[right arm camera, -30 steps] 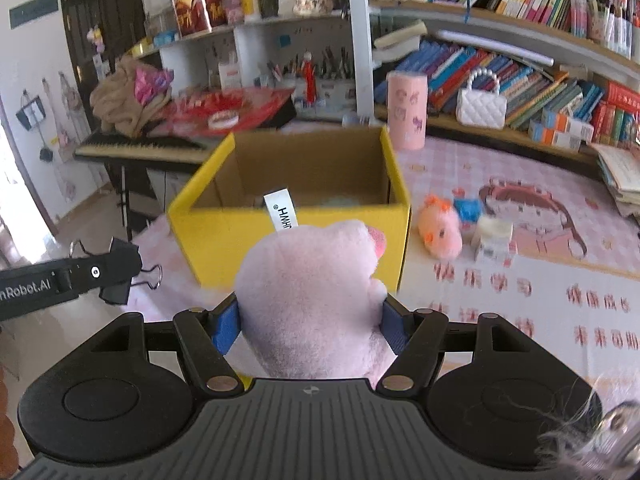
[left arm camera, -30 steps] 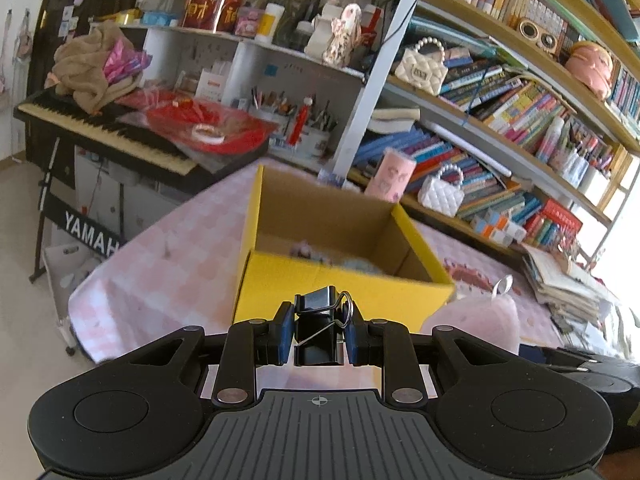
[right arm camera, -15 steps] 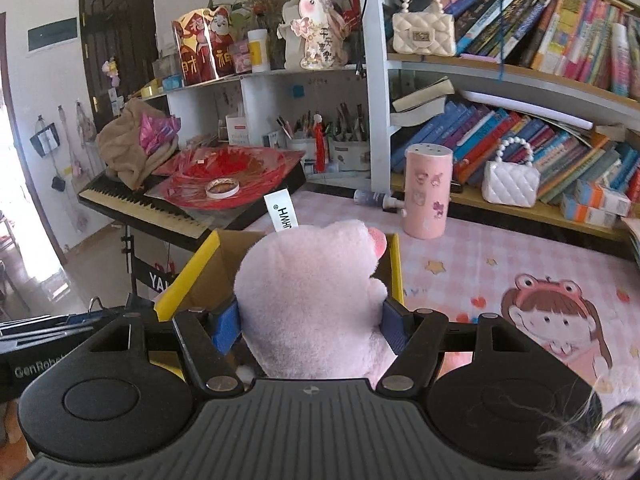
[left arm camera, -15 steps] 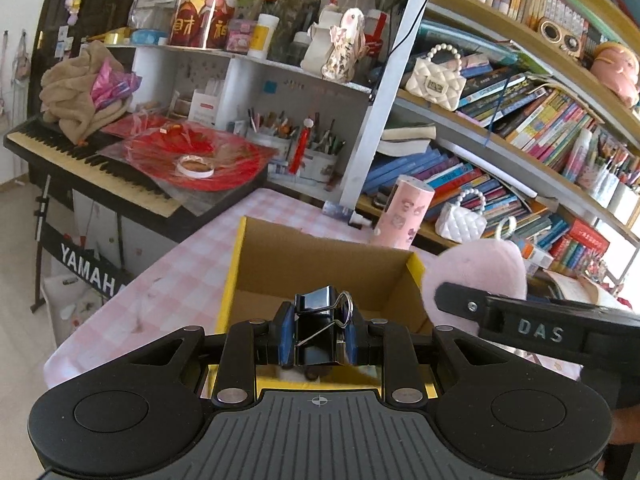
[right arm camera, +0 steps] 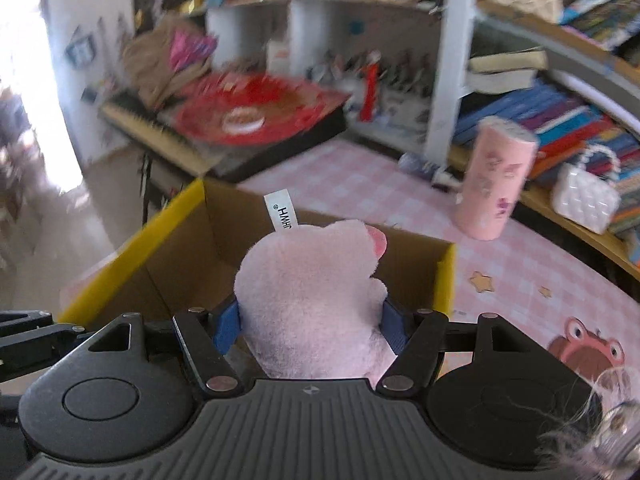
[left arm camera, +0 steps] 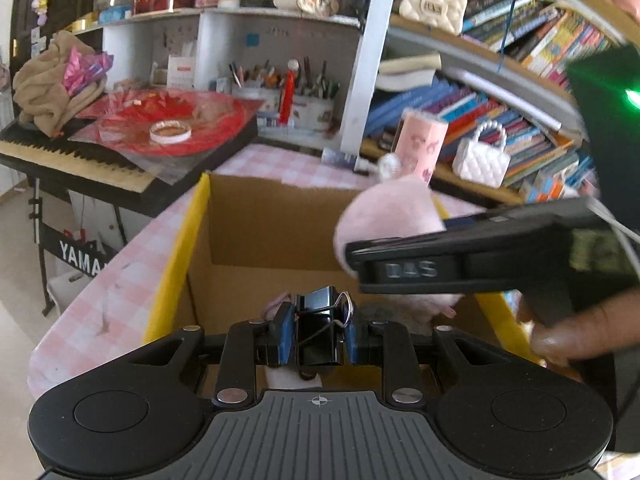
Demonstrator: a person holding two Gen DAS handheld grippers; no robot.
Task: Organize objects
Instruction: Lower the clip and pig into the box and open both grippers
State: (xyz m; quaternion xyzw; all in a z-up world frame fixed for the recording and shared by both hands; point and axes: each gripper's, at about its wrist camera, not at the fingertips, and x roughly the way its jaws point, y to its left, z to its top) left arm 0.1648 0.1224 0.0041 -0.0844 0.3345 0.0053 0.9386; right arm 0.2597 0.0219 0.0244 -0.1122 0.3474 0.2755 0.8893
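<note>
item: pink plush toy [right arm camera: 312, 300], soft, light, squashy, which we hold across its middle in the right gripper [right arm camera: 310, 320] over the yellow box [right arm camera: 132, 248]; black binder clip [left arm camera: 320, 328], stiff, pinched in the left gripper [left arm camera: 318, 334] above that box.

Home room: crammed bookshelves [left arm camera: 500, 92], Yamaha keyboard [left arm camera: 72, 156], handbags, pink checked tablecloth [right arm camera: 360, 176].

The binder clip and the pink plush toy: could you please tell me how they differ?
The binder clip is black, hard metal; the pink plush toy is soft and fuzzy. The clip is small, in the narrowly shut left claw; the bulkier toy spreads the right claw wide. Both hang over the yellow box.
</note>
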